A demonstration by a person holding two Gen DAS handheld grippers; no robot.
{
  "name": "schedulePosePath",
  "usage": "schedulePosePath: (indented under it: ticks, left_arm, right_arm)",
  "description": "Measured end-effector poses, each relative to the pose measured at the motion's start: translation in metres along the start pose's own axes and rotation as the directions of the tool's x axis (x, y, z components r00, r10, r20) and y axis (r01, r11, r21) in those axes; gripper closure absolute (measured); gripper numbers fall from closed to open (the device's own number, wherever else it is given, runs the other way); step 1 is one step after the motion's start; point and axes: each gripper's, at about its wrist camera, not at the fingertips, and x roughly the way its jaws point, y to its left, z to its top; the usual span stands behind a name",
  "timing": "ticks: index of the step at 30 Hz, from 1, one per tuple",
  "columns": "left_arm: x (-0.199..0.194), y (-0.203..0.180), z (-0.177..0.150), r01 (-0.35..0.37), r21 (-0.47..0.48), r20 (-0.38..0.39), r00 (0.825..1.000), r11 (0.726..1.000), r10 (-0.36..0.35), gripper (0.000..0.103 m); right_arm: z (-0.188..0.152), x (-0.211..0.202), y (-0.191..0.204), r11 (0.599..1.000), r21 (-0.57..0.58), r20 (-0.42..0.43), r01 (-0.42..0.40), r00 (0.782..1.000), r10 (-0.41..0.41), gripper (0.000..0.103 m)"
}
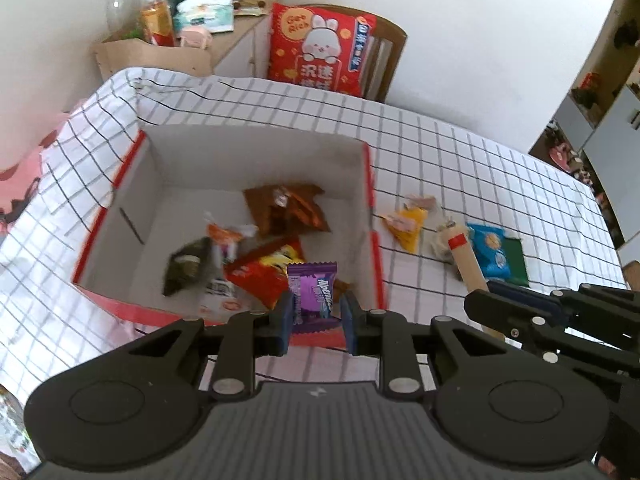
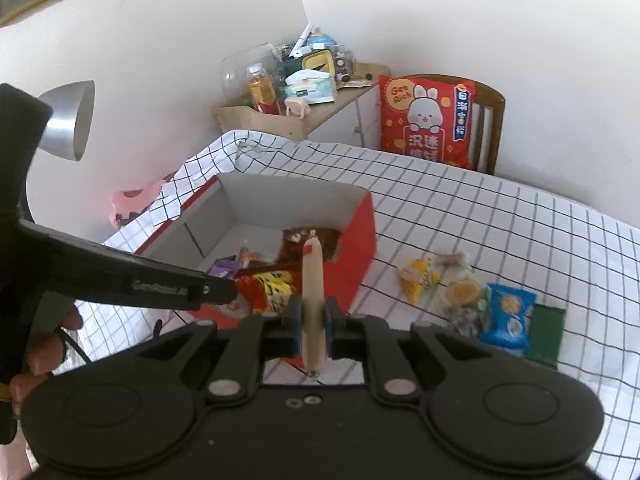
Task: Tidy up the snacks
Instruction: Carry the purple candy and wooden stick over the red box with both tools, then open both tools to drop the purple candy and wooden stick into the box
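Note:
A red box with a white inside [image 1: 256, 140] [image 2: 360, 236] stands on the checked tablecloth and holds several snack packets. My left gripper [image 1: 316, 316] is shut on a purple packet [image 1: 312, 292] above the box's near right corner; the packet also shows in the right wrist view [image 2: 223, 269]. My right gripper [image 2: 312, 322] is shut on a tan sausage stick [image 2: 312, 280] [image 1: 466, 258], held upright just right of the box. A yellow packet [image 1: 408, 228] [image 2: 420, 278], a clear egg packet [image 2: 464, 294], a blue packet [image 1: 490, 250] [image 2: 508, 316] and a green packet [image 1: 514, 258] [image 2: 546, 330] lie on the cloth to the right.
A chair with a red rabbit cushion [image 1: 320, 50] [image 2: 426, 120] stands behind the table. A cluttered wooden shelf [image 1: 180, 24] [image 2: 296, 92] is at the back left. A silver lamp shade [image 2: 68, 120] hangs at left. The table's far edge runs along the wall.

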Motion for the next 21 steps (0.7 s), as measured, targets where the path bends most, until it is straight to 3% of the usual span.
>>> schedulePosePath:
  ticks: [9, 21]
  left_arm:
    - [0.016, 0.051, 0.02, -0.078, -0.018, 0.002, 0.997, 0.997, 0.078, 0.078]
    - [0.061, 0.111, 0.043, -0.165, -0.086, -0.058, 0.985, 0.983, 0.161, 0.078]
  right_arm:
    - [0.022, 0.043, 0.028, 0.999, -0.033, -0.03, 0.012, 0.999, -0.012, 0.093]
    - [0.04, 0.116, 0.04, 0.997, -0.059, -0.115, 0.059, 0.991, -0.066, 0.093]
